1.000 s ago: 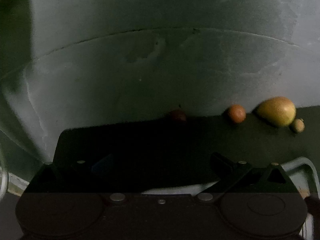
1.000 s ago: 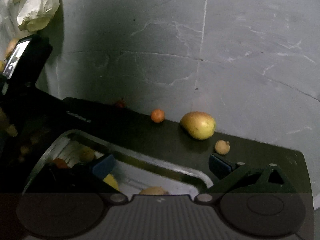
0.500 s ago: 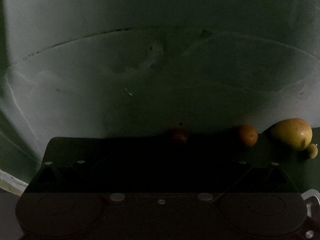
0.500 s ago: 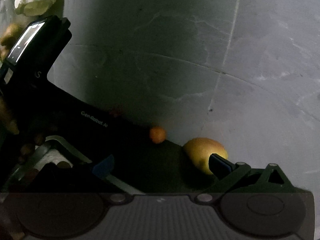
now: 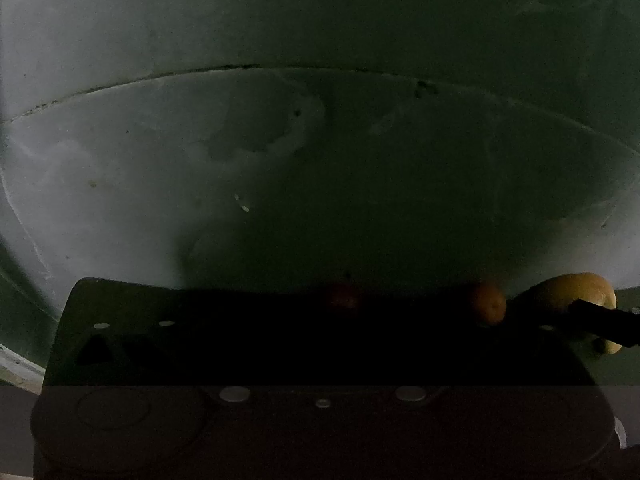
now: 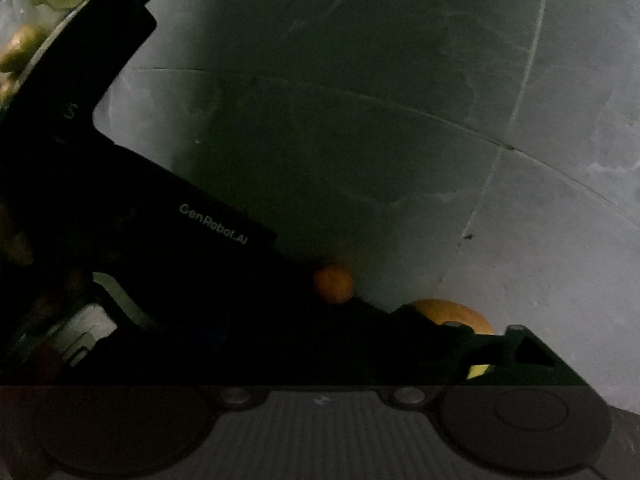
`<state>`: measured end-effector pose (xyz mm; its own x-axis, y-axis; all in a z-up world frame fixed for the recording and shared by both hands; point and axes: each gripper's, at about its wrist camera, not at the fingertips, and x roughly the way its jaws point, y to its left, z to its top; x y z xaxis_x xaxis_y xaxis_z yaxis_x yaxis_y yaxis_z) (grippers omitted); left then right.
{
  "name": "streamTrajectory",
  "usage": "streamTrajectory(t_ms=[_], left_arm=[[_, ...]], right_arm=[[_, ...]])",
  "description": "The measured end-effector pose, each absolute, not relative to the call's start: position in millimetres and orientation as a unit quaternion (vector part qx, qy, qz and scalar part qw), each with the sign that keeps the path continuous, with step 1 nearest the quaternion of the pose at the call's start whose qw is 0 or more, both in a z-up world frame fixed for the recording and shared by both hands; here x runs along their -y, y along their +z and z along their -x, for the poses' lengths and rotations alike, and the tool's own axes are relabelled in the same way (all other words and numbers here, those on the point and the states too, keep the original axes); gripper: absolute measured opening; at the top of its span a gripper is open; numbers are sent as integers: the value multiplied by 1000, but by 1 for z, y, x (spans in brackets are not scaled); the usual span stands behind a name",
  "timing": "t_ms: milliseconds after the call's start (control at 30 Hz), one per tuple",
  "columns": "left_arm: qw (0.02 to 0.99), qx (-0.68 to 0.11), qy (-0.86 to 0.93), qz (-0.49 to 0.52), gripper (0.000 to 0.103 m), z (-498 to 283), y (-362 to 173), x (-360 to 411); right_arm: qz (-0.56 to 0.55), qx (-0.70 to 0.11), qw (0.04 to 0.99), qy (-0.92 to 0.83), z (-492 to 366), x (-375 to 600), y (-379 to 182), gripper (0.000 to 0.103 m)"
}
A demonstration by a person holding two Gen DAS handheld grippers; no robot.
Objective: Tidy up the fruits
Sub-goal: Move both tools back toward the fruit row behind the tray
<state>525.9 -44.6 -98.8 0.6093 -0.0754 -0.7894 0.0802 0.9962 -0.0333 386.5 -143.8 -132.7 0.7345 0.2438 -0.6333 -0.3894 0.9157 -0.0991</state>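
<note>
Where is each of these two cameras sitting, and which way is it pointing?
Left wrist view: sits on the left gripper, looking forward over a dark mat toward a grey wall; its own jaws are lost in shadow.
Right wrist view: sits on the right gripper, facing the same wall; the left gripper's black body fills its left side.
Shared: the small orange fruit and the big yellow fruit.

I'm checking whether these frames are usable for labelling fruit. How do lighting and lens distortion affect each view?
Left wrist view: very dark; the mat and left gripper are nearly black, the orange fruit is dim, only the yellow fruit catches light; fisheye bends the floor seam. Right wrist view: heavy shadow at left, the orange fruit readable, straight seams curved.
</note>
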Motion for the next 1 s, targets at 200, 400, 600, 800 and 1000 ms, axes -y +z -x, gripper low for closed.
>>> streamTrajectory(t_ms=[200,400,600,800,1000], left_arm=[[898,-439,-47,1,88,-528,-99,47],[898,-437,-49,5,75,-529,-98,44],[898,-437,-45,9,54,-524,-96,44],[897,-438,-49,11,39,-522,-101,44],[897,-439,-52,12,26,-522,-102,42]], right_arm=[[114,-327,923,167,-400,141,-139,74],[102,-332,924,162,-408,141,-142,64],[86,-338,924,156,-417,140,-145,53],[83,-342,923,156,-422,137,-148,43],[83,-344,922,154,-424,133,-148,32]])
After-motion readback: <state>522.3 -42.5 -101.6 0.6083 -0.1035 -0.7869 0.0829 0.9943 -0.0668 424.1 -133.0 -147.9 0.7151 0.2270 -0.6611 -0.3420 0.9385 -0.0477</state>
